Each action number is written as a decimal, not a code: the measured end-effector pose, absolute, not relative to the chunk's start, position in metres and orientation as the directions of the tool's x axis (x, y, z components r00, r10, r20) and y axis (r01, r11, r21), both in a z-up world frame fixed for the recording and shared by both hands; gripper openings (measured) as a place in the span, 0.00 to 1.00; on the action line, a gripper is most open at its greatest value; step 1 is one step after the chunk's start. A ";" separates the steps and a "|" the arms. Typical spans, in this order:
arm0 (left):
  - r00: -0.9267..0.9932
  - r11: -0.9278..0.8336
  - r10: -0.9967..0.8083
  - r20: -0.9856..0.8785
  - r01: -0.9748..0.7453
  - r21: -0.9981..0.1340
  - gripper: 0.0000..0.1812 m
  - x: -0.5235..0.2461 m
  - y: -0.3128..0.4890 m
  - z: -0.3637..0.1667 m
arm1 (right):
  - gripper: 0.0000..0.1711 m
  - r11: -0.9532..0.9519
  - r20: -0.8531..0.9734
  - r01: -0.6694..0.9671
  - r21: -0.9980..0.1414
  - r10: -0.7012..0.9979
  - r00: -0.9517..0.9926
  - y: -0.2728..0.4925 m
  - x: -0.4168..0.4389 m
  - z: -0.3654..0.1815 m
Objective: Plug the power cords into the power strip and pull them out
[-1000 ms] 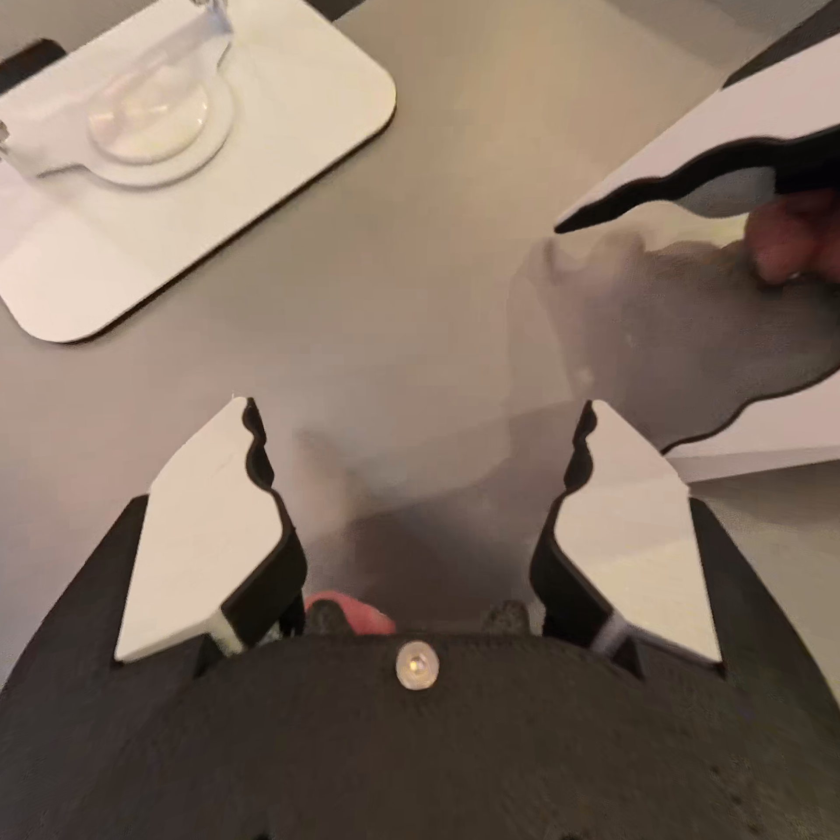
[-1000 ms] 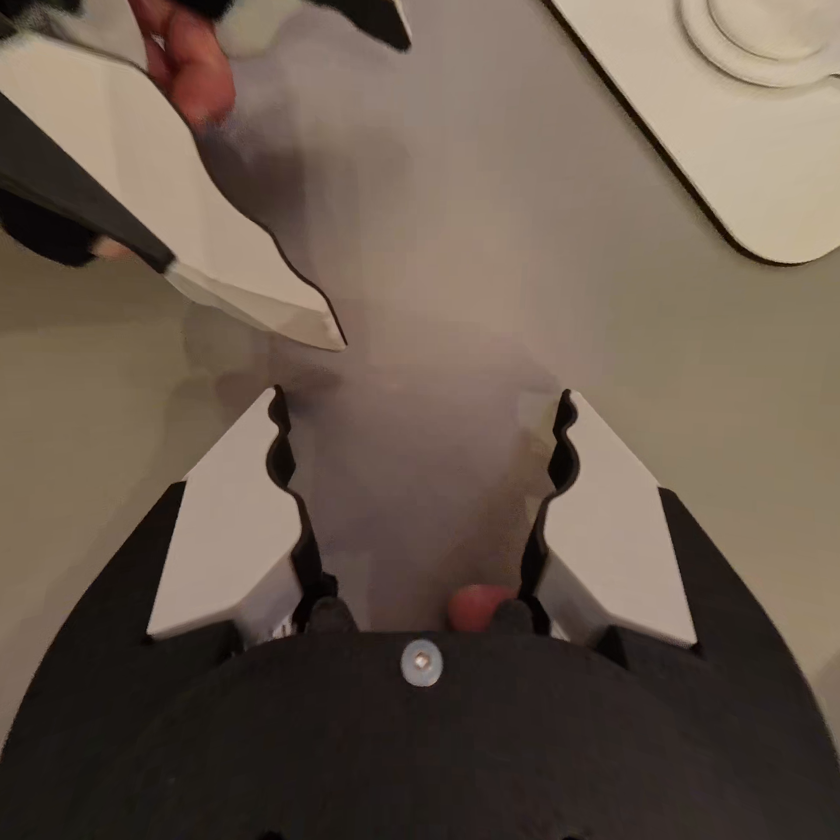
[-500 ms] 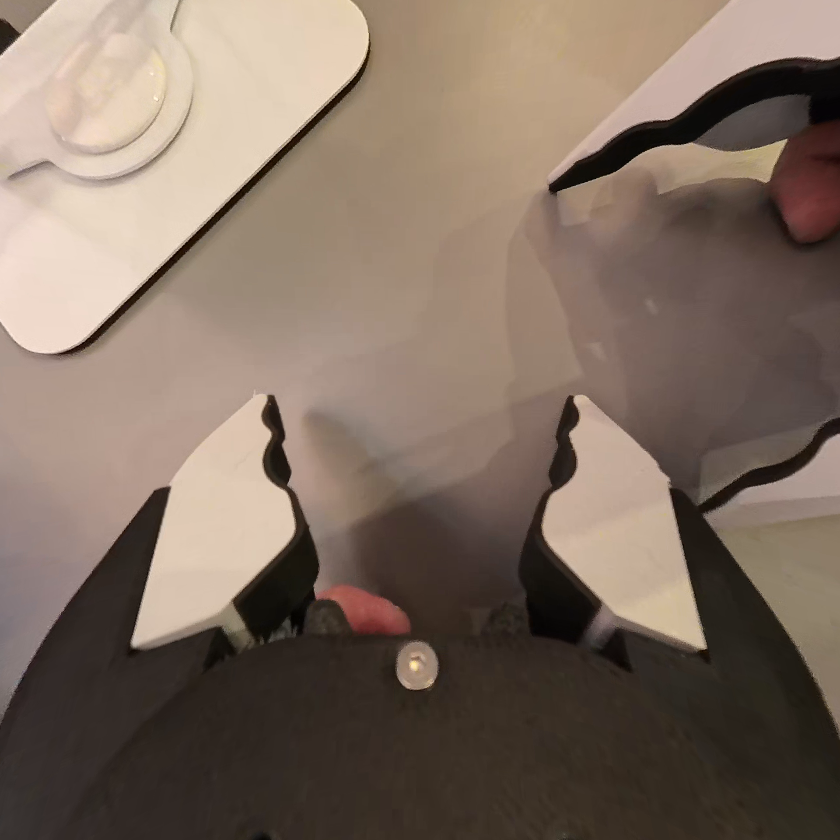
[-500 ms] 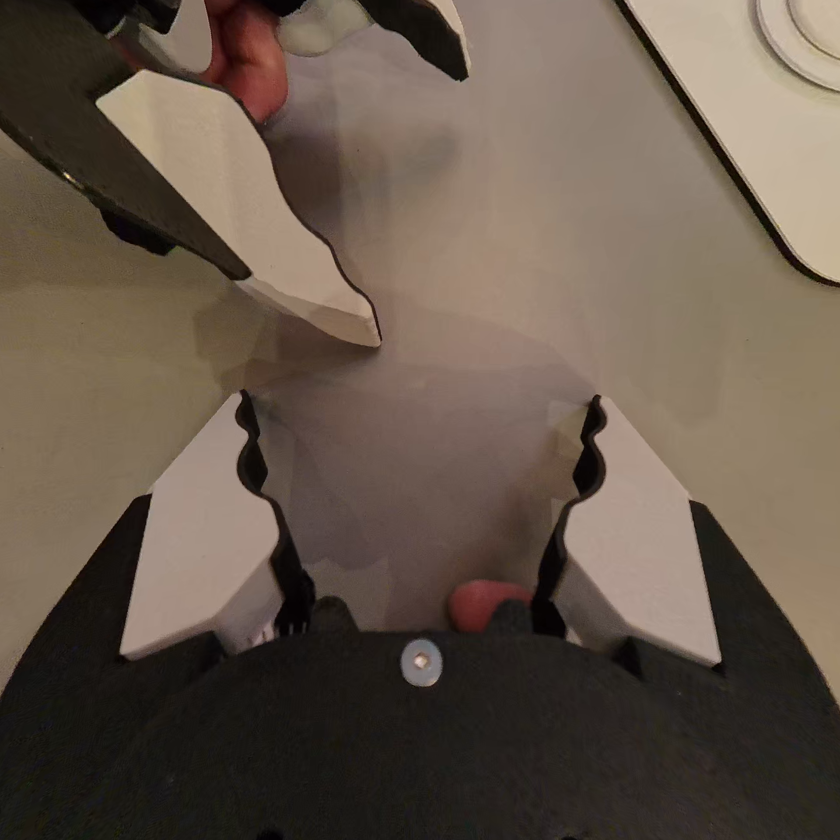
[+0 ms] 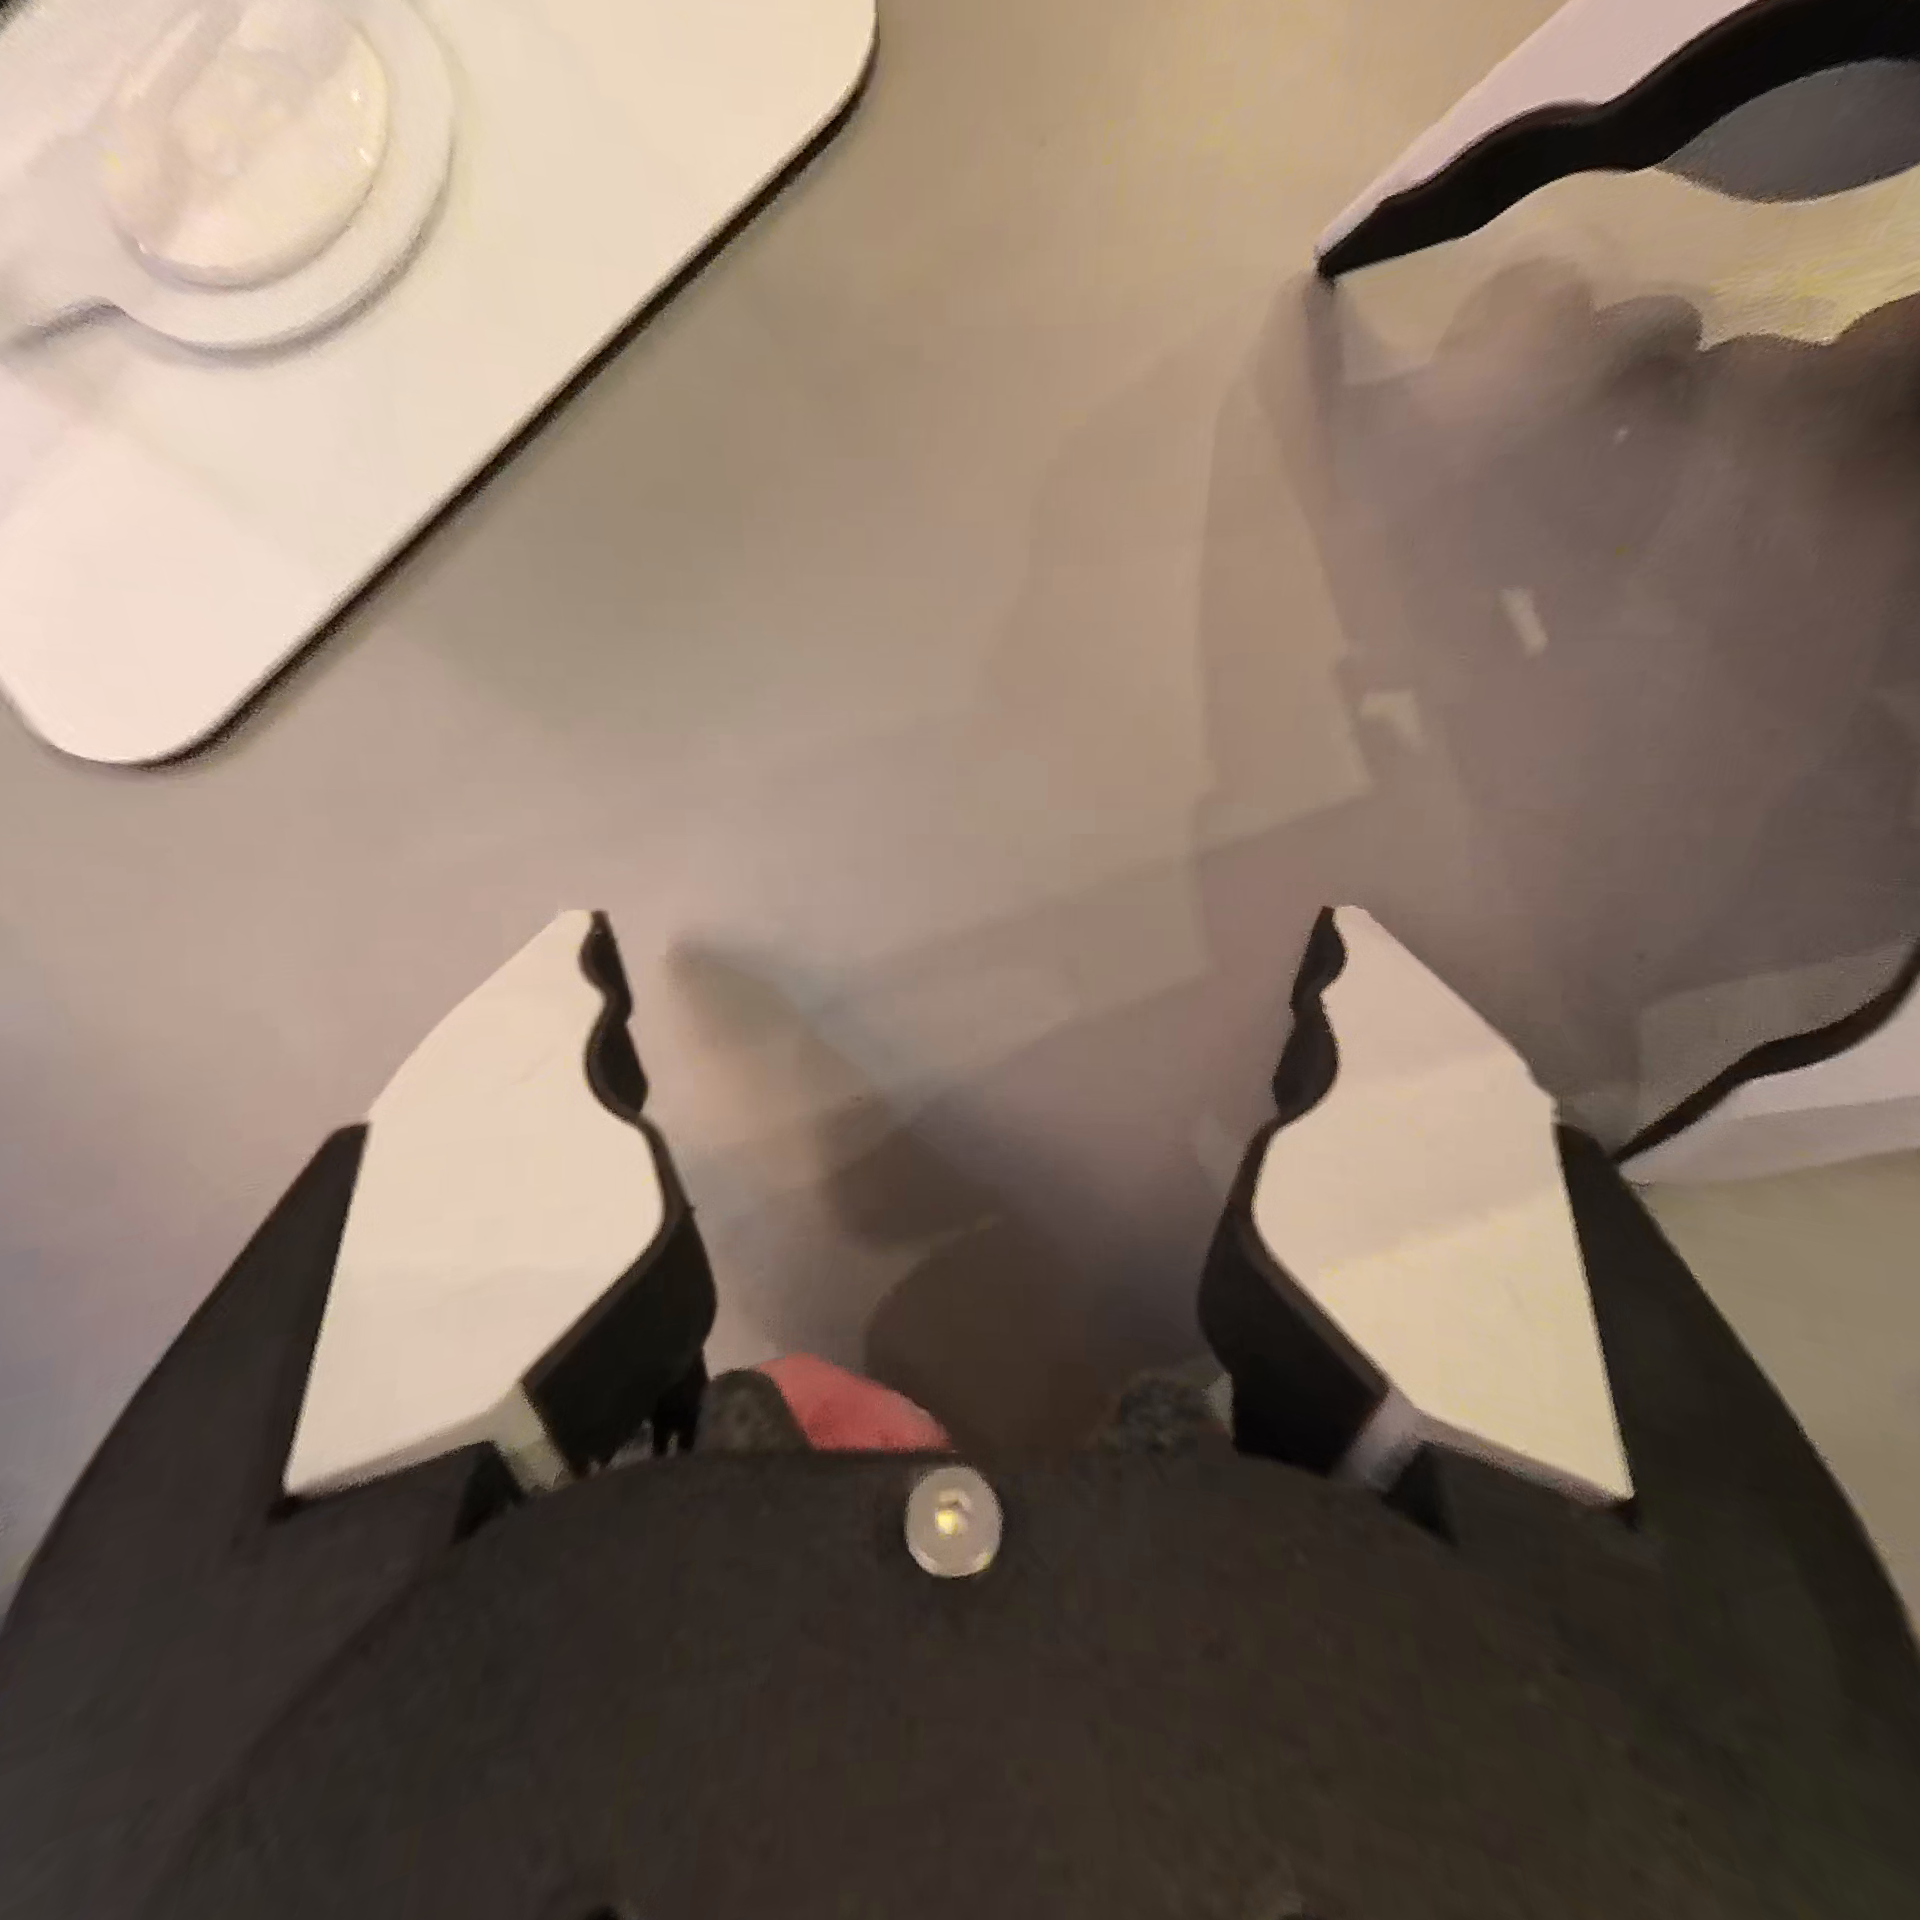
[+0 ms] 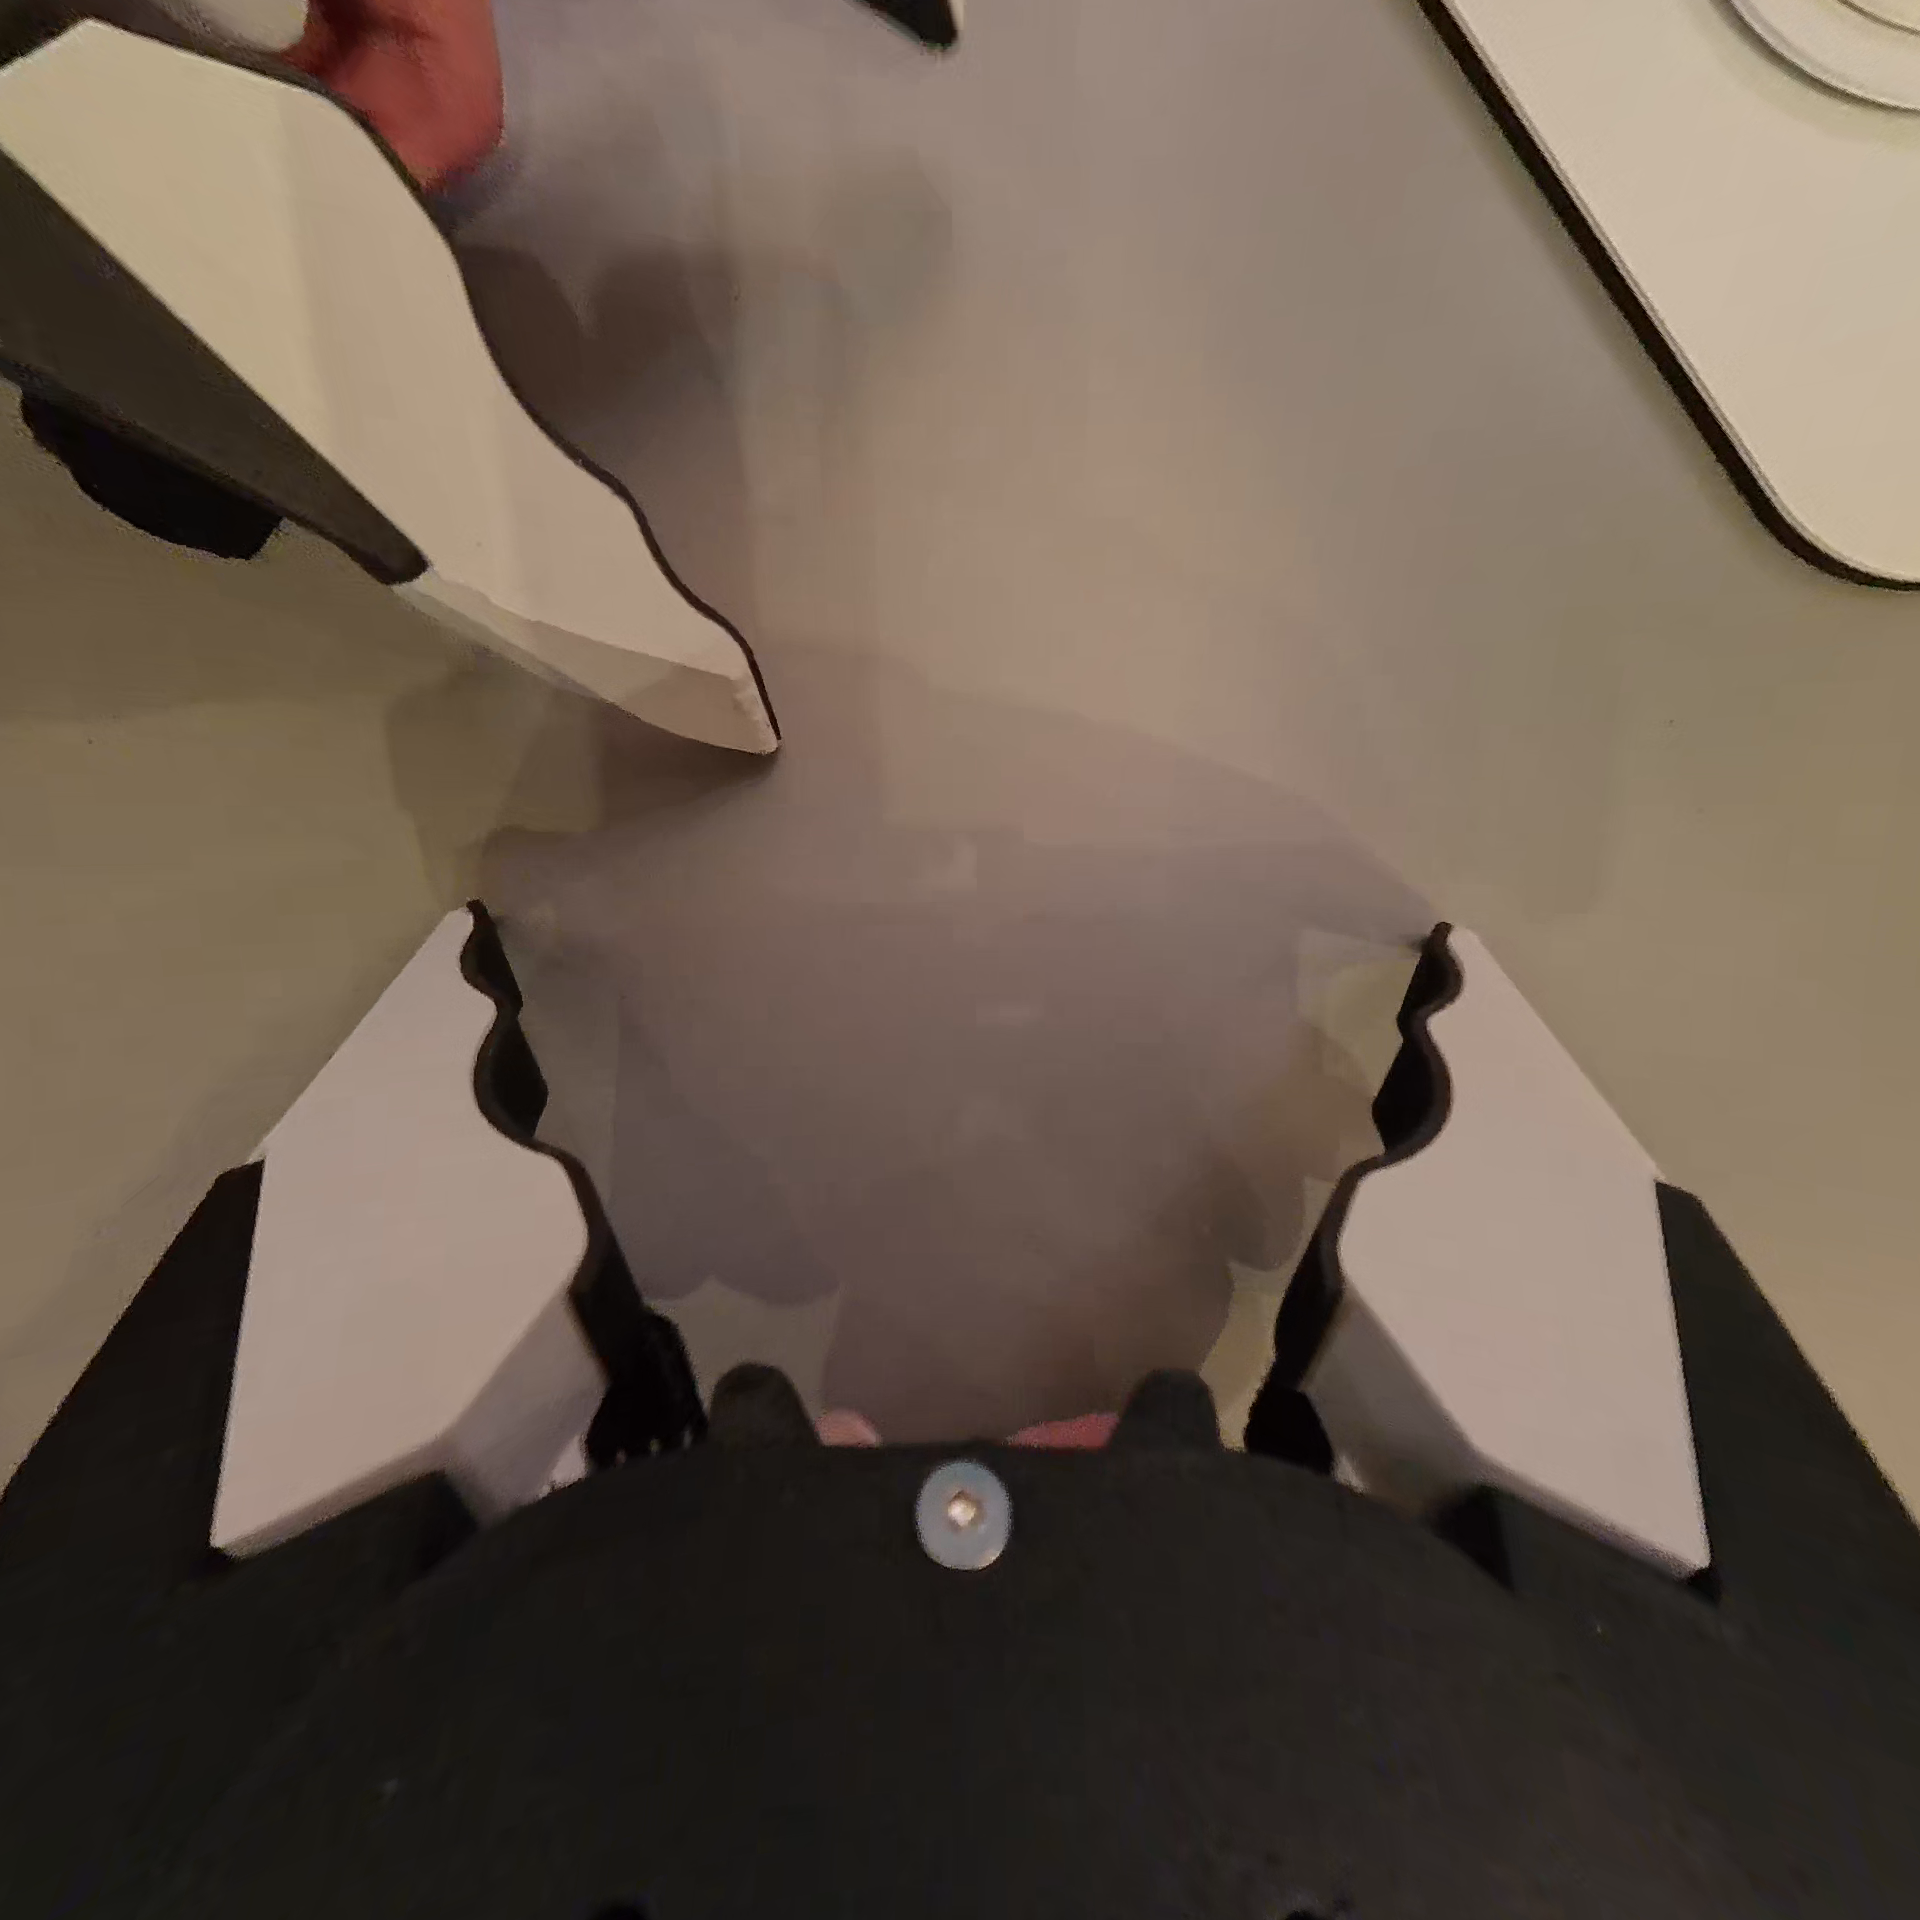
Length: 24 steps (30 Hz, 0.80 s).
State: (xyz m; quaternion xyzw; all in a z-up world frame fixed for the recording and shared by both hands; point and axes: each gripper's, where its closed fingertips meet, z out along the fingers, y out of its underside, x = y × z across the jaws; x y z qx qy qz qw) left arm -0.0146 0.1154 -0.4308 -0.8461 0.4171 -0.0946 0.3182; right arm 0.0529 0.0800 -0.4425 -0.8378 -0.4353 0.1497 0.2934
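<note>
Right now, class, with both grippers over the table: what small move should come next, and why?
Probably lift and turn both grippers to look for the power strip and cords. The left gripper and right gripper are both open and hold nothing. Only bare grey table and a white mat with a clear round piece show; no cord or strip is in view.

- The power cords are outside both wrist views, so their look, state and place cannot be told.
- The power strip is also outside both views.
- Neither thing is in a gripper. The left gripper (image 5: 961, 916) and the right gripper (image 6: 956, 920) each have their fingers spread wide, with only bare grey table (image 5: 935, 520) between them.
</note>
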 end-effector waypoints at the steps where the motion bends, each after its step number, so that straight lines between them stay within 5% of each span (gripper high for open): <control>1: 0.639 -0.467 -0.766 -0.072 -0.631 -0.619 0.65 -0.013 0.114 -0.433 | 0.93 -0.445 0.005 0.640 -0.627 0.819 0.574 0.081 0.053 -0.442; 8: 0.660 -0.479 -0.748 -0.073 -0.611 -0.630 0.62 -0.014 0.119 -0.432 | 0.93 -0.456 0.007 0.580 -0.675 0.782 0.623 0.090 0.048 -0.441; 18: 0.687 -0.521 -0.723 -0.072 -0.610 -0.598 0.75 -0.013 0.121 -0.436 | 0.93 -0.482 0.009 0.593 -0.644 0.771 0.636 0.086 0.045 -0.442; 24: 0.660 -0.524 -0.751 -0.035 -0.627 -0.576 0.75 -0.009 0.110 -0.438 | 0.93 -0.468 -0.053 0.482 -0.741 0.756 0.652 0.085 0.028 -0.417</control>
